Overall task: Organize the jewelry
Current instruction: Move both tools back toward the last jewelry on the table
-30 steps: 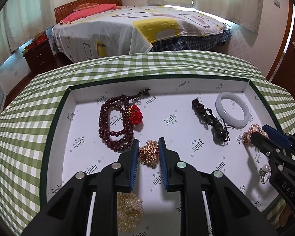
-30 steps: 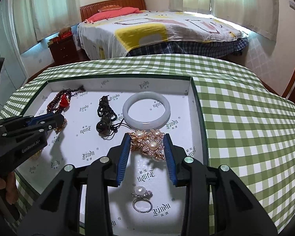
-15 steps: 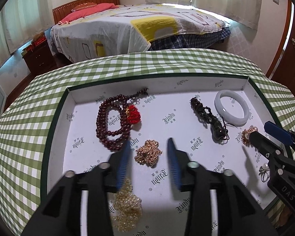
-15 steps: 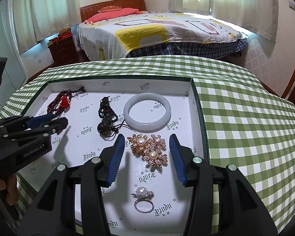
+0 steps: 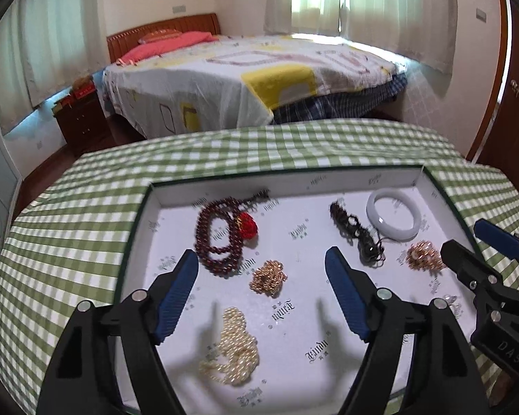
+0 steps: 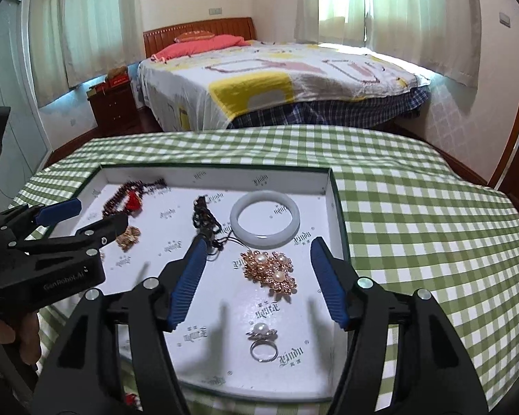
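Observation:
A shallow white-lined box (image 5: 287, 181) (image 6: 335, 204) holds the jewelry. My left gripper (image 5: 262, 259) hangs above a small gold chain cluster (image 5: 268, 276); its jaws are opening and touch nothing. A pearl strand (image 5: 232, 346) lies nearer, dark red beads (image 5: 214, 238) to the left. My right gripper (image 6: 257, 245) is above a gold pearl brooch (image 6: 271, 271); its jaws are opening, clear of the brooch. A pearl ring (image 6: 262, 340) lies nearer, with a white bangle (image 6: 265, 219) and a dark cord pendant (image 6: 206, 219) farther back.
The box sits on a green-checked tablecloth (image 6: 415, 214). Behind the table stand a bed (image 5: 259, 79) and a wooden nightstand (image 5: 81, 117). A hand (image 6: 14, 337) holds the left gripper's handle at the right wrist view's left edge.
Both grippers opened wide and lifted back from the box floor. The gold chain cluster and the pearl brooch, each formerly between nearly shut pads, now lie free on the lining.

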